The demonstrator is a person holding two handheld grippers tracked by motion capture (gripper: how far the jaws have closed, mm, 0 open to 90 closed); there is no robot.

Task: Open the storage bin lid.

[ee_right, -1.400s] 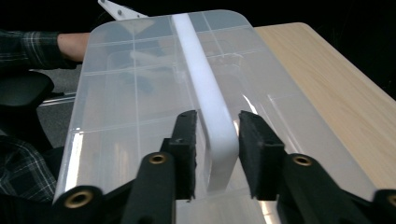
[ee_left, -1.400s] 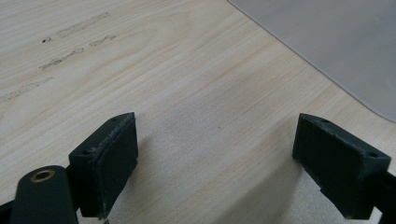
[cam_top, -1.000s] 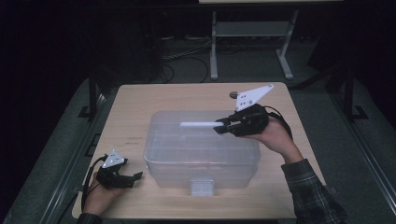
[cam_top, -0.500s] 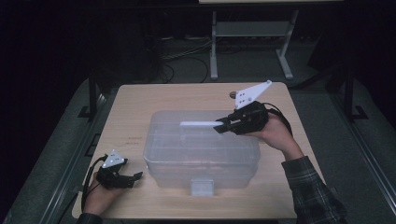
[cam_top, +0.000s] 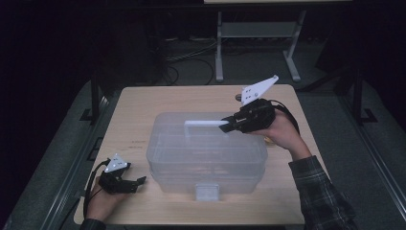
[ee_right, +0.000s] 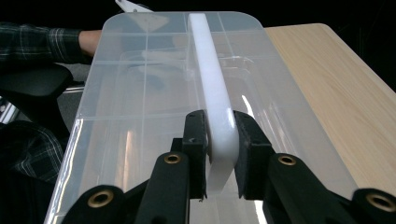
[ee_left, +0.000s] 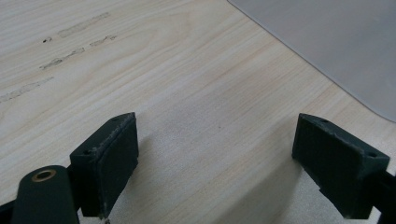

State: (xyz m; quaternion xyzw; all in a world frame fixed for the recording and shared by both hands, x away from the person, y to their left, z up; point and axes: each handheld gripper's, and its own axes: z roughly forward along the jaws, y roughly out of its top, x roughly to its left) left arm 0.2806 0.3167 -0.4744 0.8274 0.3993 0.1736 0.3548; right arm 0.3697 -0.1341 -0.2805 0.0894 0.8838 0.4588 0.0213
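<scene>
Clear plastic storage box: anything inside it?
The clear plastic storage box looks empty through its frosted lid in the right gripper view: moulded ridges and glare, no distinct item. The white handle, clamped by the right gripper, covers a central strip, and the frosting could hide small things.

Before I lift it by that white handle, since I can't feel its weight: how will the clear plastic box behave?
Probably light: the clear box looks empty. The white handle seems stiff, staying straight in the right gripper. Gripped near one end, the box may tilt.
</scene>
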